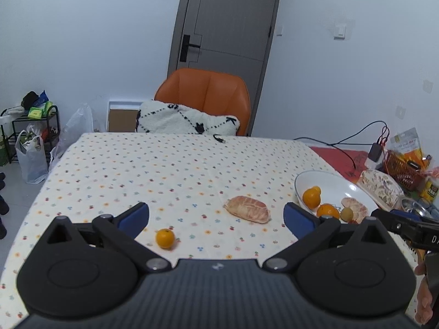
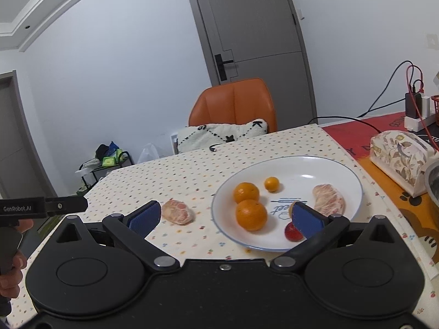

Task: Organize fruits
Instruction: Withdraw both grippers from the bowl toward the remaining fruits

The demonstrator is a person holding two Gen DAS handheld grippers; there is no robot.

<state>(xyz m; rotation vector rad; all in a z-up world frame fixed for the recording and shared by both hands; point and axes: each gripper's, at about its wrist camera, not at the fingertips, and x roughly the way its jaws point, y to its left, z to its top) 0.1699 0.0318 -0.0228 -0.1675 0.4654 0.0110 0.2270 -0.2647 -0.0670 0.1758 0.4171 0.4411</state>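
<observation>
Two fruits lie outside the white plate: a small orange and a peeled pomelo segment. I keep left gripper and right gripper wide open, empty. The segment seems soft; I would pinch its sides gently.

White walls, a grey door, an orange chair behind the table.

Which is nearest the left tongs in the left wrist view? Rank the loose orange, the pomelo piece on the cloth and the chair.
1. Loose orange, on the cloth between the open tongs.
2. Pomelo piece, farther out, right of centre.
3. Chair, beyond the table's far edge.
</observation>
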